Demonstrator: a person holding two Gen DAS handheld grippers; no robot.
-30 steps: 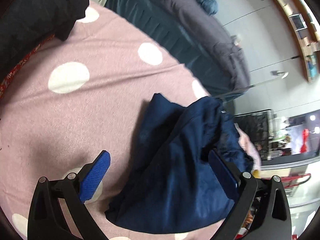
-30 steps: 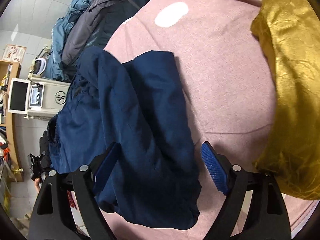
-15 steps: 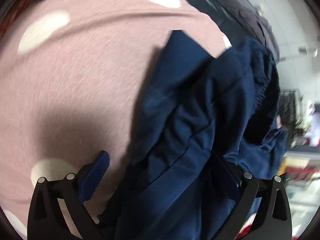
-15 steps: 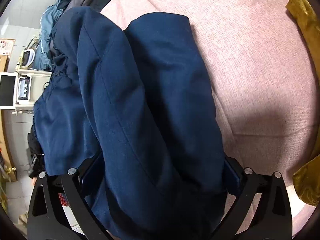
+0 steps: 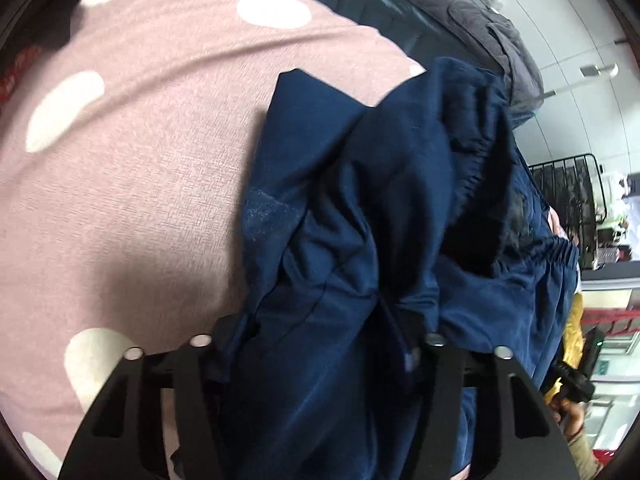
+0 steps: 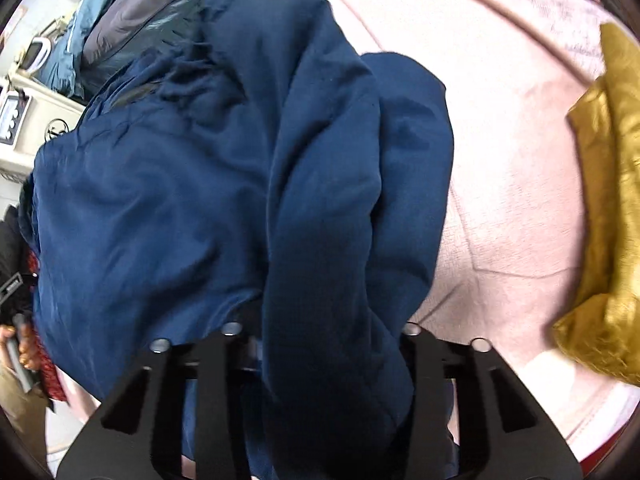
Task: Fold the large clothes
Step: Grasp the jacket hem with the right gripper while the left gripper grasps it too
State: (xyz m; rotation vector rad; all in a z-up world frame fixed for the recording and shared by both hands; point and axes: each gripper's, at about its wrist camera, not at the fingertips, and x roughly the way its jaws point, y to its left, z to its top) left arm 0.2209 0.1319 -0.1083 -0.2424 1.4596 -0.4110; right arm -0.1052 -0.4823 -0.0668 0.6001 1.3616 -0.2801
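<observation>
Moved in close since the earlier frames: both grippers then stood wide above the trousers (image 5: 360, 208), pads bare; now both sit buried in navy cloth. Jaws just closing on each side, cloth between them.

Left gripper (image 5: 316, 344): about half shut, a thick bunch of navy fabric clamped between the 2 fingers, pads hidden under the folds. Cloth puckered and creased where the jaws meet it. Gathered waistband (image 5: 476, 168) up to the right, open and dark inside.

Right gripper (image 6: 320, 336): narrower than the left, closed on a fat rolled fold of the same trousers (image 6: 320, 200), pads likewise covered. Fold running up and away from the jaws, a 2nd layer lying just beside it on the right.

Trousers lying on the pink bedspread (image 5: 120, 200) (white dots (image 5: 64, 112) in the left view), near its edge, waistband end hanging toward the floor side.

Gold cushion (image 6: 600, 220) on the spread well right of the trousers, apart from them. Grey and teal jackets (image 6: 120, 20) piled beyond the bed edge. Black wire rack (image 5: 568, 208) at the right of the left view. Part of a person (image 6: 20, 356) at the far lower left of the right view, holding something dark.
</observation>
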